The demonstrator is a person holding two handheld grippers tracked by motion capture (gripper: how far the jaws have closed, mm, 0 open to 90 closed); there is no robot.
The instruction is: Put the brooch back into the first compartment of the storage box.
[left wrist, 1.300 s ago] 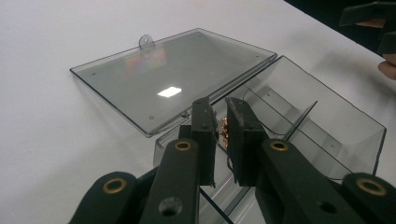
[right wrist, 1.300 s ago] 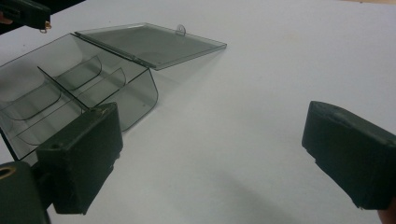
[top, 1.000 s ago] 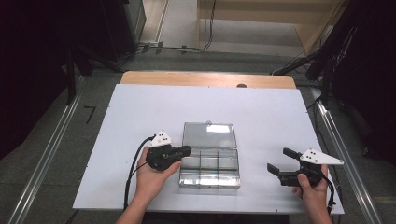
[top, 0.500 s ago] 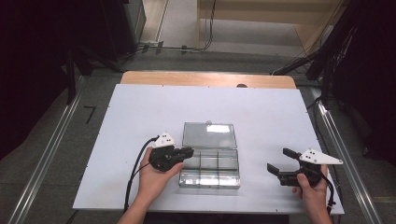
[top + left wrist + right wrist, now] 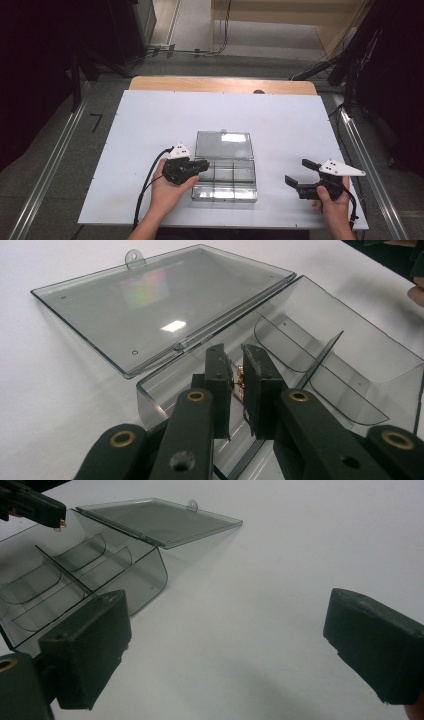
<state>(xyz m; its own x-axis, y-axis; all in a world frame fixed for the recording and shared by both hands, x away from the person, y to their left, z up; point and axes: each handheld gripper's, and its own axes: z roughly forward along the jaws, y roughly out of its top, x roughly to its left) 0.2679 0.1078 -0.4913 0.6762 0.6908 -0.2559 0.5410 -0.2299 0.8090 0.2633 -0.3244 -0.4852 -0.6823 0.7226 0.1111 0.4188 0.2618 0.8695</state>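
Observation:
A clear plastic compartment box (image 5: 225,186) lies open mid-table, its lid (image 5: 223,145) folded flat behind it. My left gripper (image 5: 204,165) hovers over the box's left end. In the left gripper view, this gripper (image 5: 237,357) is shut on a small brass-coloured piece (image 5: 241,381) above a compartment of the box (image 5: 350,340), with the lid (image 5: 165,305) beyond. My right gripper (image 5: 296,171) stands open right of the box, holding nothing. The right gripper view has its own gripper (image 5: 230,630) wide apart over bare table, and the box (image 5: 75,575), lid (image 5: 160,520) and left gripper (image 5: 35,507) at upper left.
The white tabletop (image 5: 150,130) lies bare around the box, with a wooden strip (image 5: 220,84) along its far edge. A black cable (image 5: 147,185) trails from the left gripper toward the near edge. Curved dividers (image 5: 310,360) split the box into several compartments.
The left gripper has edged slightly to the right over the box's left end. The right gripper and the box have stayed put.

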